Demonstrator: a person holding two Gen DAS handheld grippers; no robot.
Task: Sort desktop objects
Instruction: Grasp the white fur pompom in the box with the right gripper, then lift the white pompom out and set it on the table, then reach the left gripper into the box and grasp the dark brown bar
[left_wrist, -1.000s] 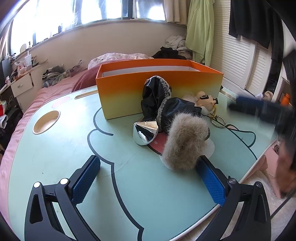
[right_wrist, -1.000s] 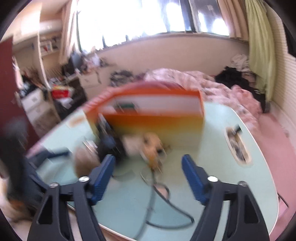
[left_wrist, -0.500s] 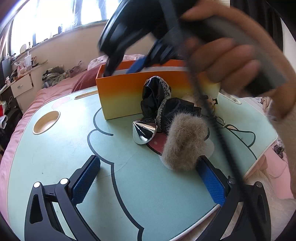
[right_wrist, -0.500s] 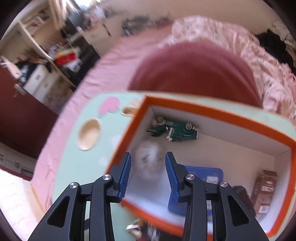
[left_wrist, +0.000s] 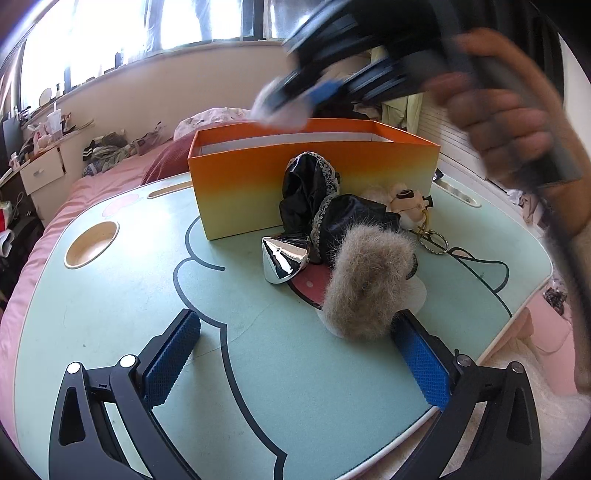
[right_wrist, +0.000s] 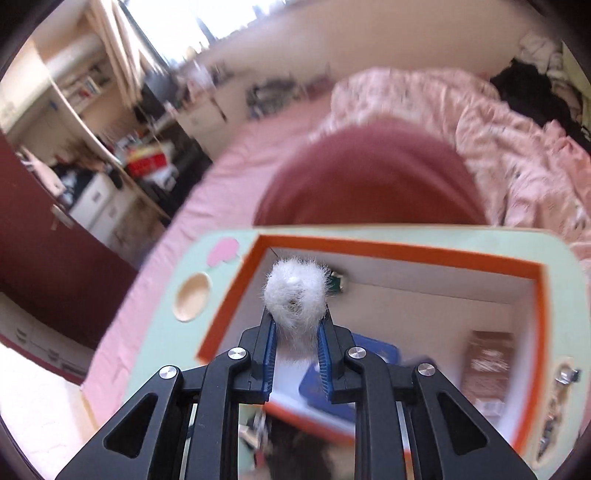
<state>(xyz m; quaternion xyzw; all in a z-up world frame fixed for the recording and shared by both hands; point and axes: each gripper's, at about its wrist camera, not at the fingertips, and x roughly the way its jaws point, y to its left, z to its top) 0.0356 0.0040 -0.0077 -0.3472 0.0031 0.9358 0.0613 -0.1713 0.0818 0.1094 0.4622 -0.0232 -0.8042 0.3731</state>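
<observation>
My right gripper (right_wrist: 295, 328) is shut on a white fluffy pom-pom (right_wrist: 295, 295) and holds it above the open orange box (right_wrist: 406, 251). From the left wrist view the right gripper (left_wrist: 314, 92) hangs blurred over the box's (left_wrist: 314, 177) far rim. My left gripper (left_wrist: 295, 343) is open and empty, low over the pale green table (left_wrist: 110, 295). A beige furry item (left_wrist: 365, 288), a silver cone (left_wrist: 284, 258), a black lacy cloth (left_wrist: 314, 192) and a small plush keychain (left_wrist: 410, 203) lie in front of the box.
Inside the box lie a blue flat item (right_wrist: 369, 354), a brown carton (right_wrist: 487, 365) and a green toy (right_wrist: 336, 282). The table has a round cup recess (left_wrist: 92, 243) at the left. A pink bed (right_wrist: 369, 184) surrounds the table.
My right gripper closed on the white pom-pom, carried it up over the box, and now holds it steady above the box's left part. The left gripper stayed still.
</observation>
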